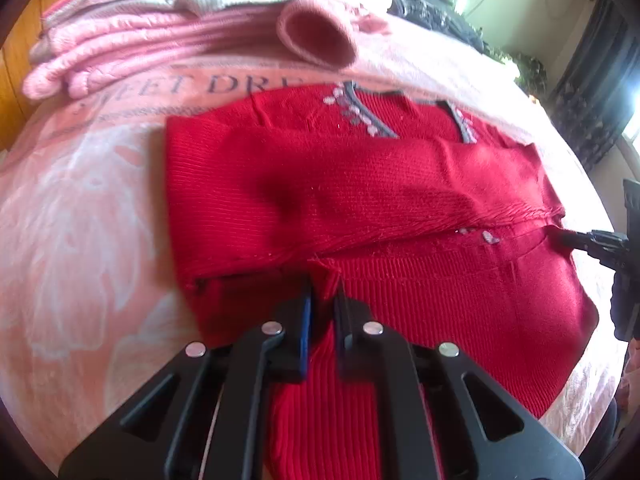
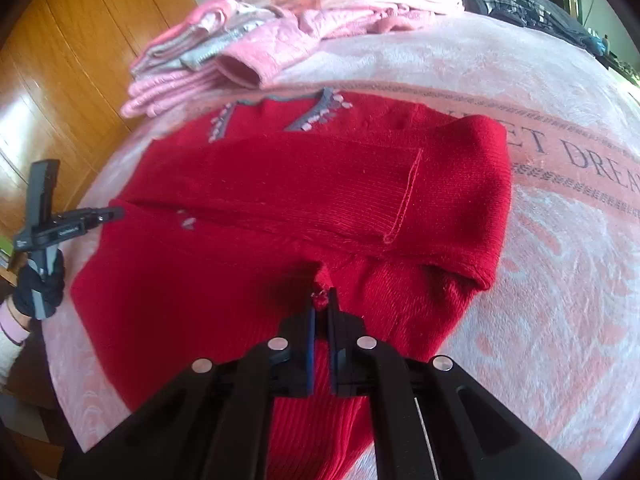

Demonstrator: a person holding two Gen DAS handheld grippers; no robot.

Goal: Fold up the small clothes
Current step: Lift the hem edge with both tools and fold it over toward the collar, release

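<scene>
A red knit sweater with grey V-neck trim lies flat on the pink blanket, collar at the far end. Both sleeves are folded across its front. In the left wrist view my left gripper is shut on a pinch of the near ribbed hem. In the right wrist view my right gripper is likewise shut on a bunch of red fabric at the near edge. The right gripper also shows at the sweater's right side. The left gripper shows at its left side, held by a gloved hand.
A pile of folded pink and grey clothes sits beyond the collar. The blanket bears "SWEET DREAMS" lettering. Wooden cupboard doors stand to the left, and dark clothing lies at the far right.
</scene>
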